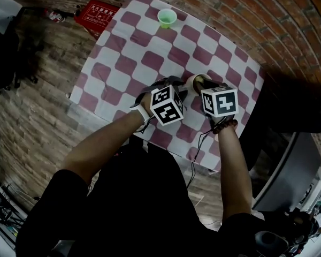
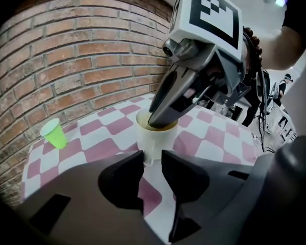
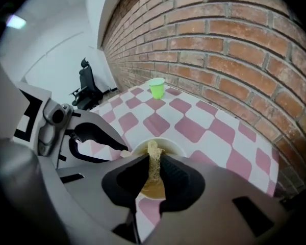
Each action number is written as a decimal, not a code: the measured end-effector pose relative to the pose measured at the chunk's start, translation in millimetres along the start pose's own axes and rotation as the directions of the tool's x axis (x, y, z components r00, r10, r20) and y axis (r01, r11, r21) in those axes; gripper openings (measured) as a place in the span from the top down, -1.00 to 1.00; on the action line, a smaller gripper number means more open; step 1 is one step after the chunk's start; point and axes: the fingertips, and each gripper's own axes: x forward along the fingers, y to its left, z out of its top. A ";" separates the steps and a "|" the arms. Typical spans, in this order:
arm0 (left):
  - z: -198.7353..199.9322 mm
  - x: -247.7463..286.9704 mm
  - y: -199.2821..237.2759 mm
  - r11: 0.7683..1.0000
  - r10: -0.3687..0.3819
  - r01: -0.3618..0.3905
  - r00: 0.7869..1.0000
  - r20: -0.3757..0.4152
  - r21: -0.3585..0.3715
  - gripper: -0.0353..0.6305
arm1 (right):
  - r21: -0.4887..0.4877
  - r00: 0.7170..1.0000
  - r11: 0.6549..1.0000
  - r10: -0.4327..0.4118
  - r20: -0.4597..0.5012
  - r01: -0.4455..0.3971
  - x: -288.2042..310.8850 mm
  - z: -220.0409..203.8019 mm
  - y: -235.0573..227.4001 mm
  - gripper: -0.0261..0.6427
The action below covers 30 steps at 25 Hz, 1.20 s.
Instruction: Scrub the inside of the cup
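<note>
**A:** Entry 1?

**B:** 1 cream mug [image 2: 152, 139], upright on the checked tablecloth [image 1: 129, 52], directly ahead of the left claw [image 2: 152, 161]. Its handle sits between that claw's 2 jaws, which stand narrow and closed on it.

**A:** Entry 2?

**B:** 1 yellowish fibrous scrubber [image 3: 152, 149], pinched between the 2 jaws of the right claw [image 3: 153, 158]. Its free end reaches past the jaw tips into the mug's mouth. From the left gripper view, the right claw's tips dip inside the rim.

**A:** Surroundings?

**B:** 1 green plastic cup [image 3: 156, 88], upright, well beyond both claws, near the brick wall [image 3: 234, 40]. 1 red sign [image 1: 96, 15], off the cloth's corner, far ahead-left of the left claw.
</note>
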 end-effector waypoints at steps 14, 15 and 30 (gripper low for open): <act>-0.9 -8.4 0.0 1.000 0.012 -0.012 1.000 -0.001 -0.027 0.54 | 0.187 0.934 0.955 0.163 0.319 -0.231 -95.4 38.7 18.7 0.70; -0.3 -8.7 1.9 0.999 0.015 -0.015 1.000 0.003 -0.028 0.54 | 0.182 0.932 0.960 0.146 0.331 -0.215 -99.5 41.0 15.6 0.70; -0.6 -9.3 7.9 1.000 0.023 -0.023 1.000 0.001 -0.019 0.54 | -0.121 0.984 0.985 -0.108 0.143 0.125 -42.4 35.9 -2.4 0.70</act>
